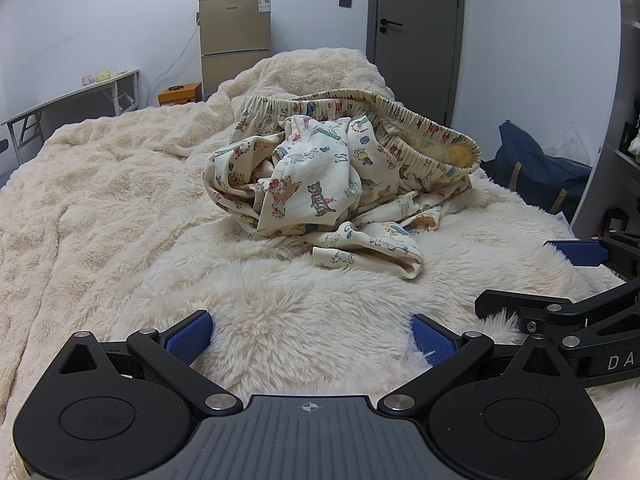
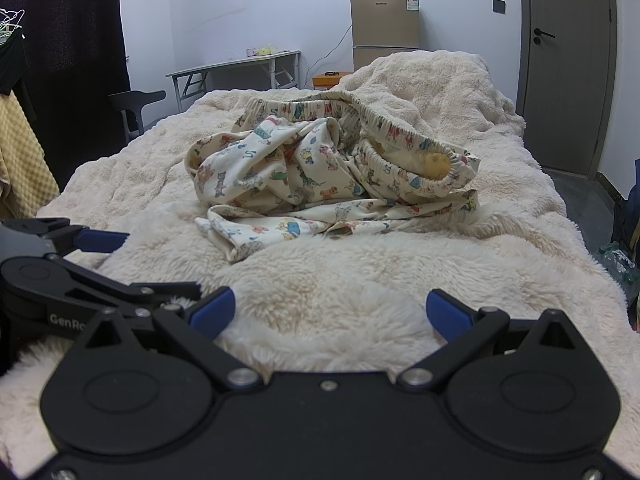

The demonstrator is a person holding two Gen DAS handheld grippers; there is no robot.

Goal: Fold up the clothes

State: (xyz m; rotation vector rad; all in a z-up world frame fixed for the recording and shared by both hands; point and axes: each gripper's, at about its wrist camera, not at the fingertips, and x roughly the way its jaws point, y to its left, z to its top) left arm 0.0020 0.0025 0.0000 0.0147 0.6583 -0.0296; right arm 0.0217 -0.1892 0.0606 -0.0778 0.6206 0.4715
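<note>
A crumpled pair of cream pyjama trousers with a small animal print lies in a heap on the fluffy cream blanket. Its elastic waistband stands up at the back right, and one cuff points toward me. My left gripper is open, low over the blanket, well short of the heap, nothing between its blue pads. My right gripper is open too, just beside the left one and equally short of the trousers. Each gripper shows in the other's view: right, left.
The bed's right edge drops to a dark floor with a blue bag. A small fridge, a grey door, a folding table and a dark chair stand beyond the bed. Hanging dark clothes are at the left.
</note>
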